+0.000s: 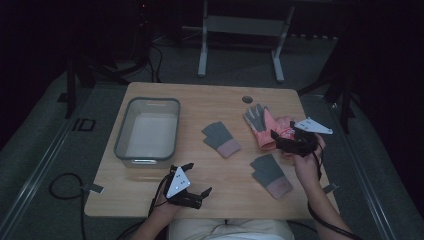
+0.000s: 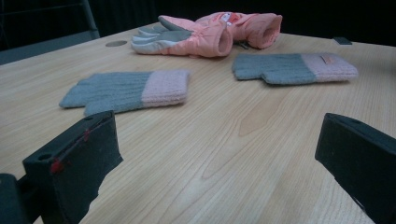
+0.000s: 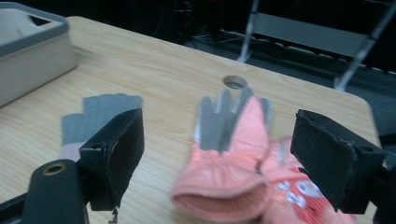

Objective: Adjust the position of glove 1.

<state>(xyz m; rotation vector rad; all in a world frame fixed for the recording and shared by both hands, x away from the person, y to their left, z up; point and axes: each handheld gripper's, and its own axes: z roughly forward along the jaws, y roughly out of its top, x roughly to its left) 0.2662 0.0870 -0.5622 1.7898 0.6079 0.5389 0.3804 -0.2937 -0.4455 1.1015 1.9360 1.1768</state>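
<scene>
One pink, grey-palmed padded glove [image 3: 232, 154]

Gloves [image 1: 265, 127] salmon-pink, grey palms; mittens [image 1: 221, 139] grey, pink cuffs.

The high view looks down from above at the whole table [image 1: 150, 200]. Each gripper view sits low between its own jaws. All three see the pink gloves [image 1: 265, 127], close in the right gripper view.

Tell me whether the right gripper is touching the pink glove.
Apart. In the right gripper view, the right gripper has its jaws spread wide on either side of the pink glove, with bare gaps between each jaw and the fabric.
</scene>
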